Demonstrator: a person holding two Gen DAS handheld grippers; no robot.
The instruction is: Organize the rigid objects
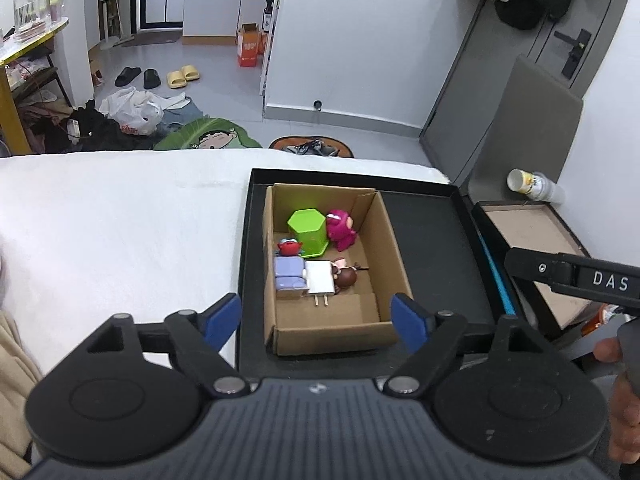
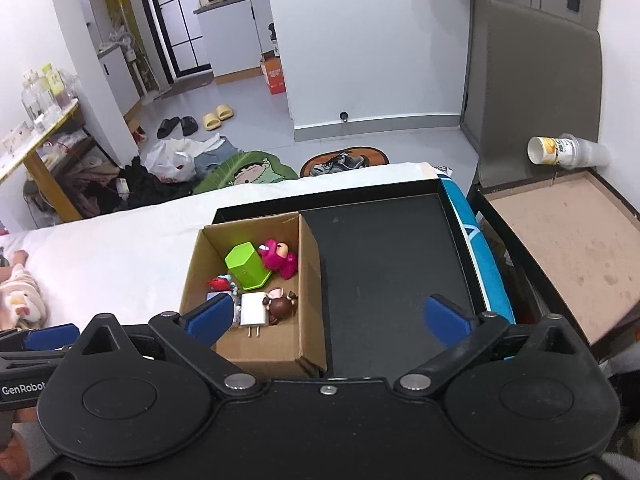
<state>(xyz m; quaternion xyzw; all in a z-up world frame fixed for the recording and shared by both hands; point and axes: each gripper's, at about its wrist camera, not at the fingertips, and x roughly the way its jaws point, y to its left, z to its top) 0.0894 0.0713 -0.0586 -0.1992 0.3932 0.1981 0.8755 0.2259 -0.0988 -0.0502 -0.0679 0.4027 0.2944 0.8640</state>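
Two grippers are yours here, and both hang above the white-covered bed (image 1: 120,216) with nothing in them. Your left gripper (image 1: 318,318) has its blue-padded fingers (image 1: 224,316) spread wide, no object between them; they frame the near end of the open brown cardboard box (image 1: 332,332). That box sits in the left part of the shallow black tray (image 1: 432,248), whose right part is bare.

Inside the box, going left to right: at 9 o'clock lies the small figure with a red head and pale lilac body (image 1: 289,268). Just beside it, at about 6 o'clock, the white plug-in charger (image 1: 320,278) lies flat with its two prongs toward you. The bright green hexagonal plastic container (image 1: 309,232) stands at 12 o'clock, tilted. Touching its right side at 1 o'clock is the magenta bear figurine (image 1: 341,230). At 4 o'clock the brown-haired figurine (image 1: 345,276) lies against the charger.

Your right gripper (image 2: 330,316) is likewise wide open and empty. Its left finger (image 2: 212,314) overlaps the box's near left corner in view, and its right finger hangs over the tray's bare black floor. At the far right, off the bed, a brown board tray (image 2: 560,232) sits with a clear plastic cup (image 2: 568,152) lying on its side behind it.
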